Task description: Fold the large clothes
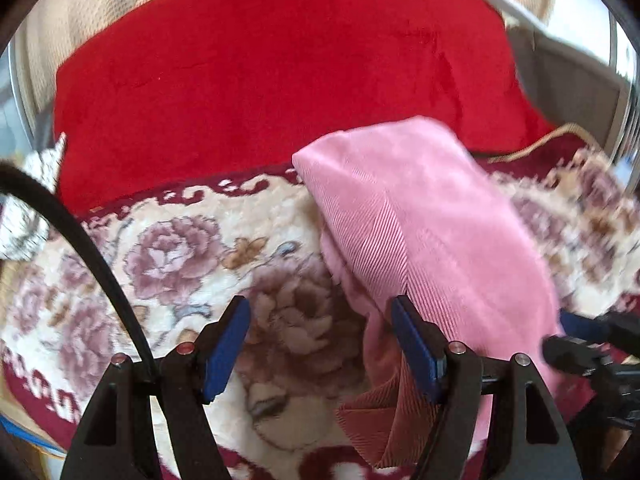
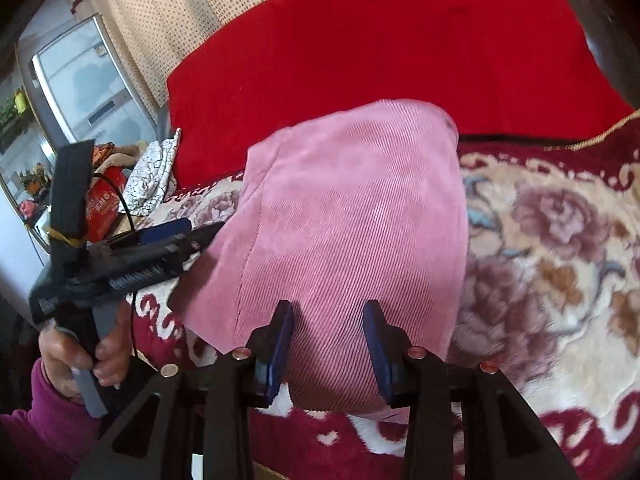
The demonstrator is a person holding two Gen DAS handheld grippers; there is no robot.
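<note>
Both grippers are hovering at the pink corduroy garment [image 2: 352,216] on the floral blanket [image 2: 540,240]: the left gripper [image 1: 320,344] is standing wide open and empty, the right gripper [image 2: 328,340] is sitting partly open over the cloth, apparently unclamped.

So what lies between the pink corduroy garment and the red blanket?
A strip of the floral blanket's dark red border separates the pink corduroy garment from the red blanket, clearest in the right wrist view.

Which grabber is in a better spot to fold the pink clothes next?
Probably the right gripper: the pink garment lies straight ahead, between its fingers. The left gripper stands open mostly over the flowered blanket, with the garment only at one finger.
</note>
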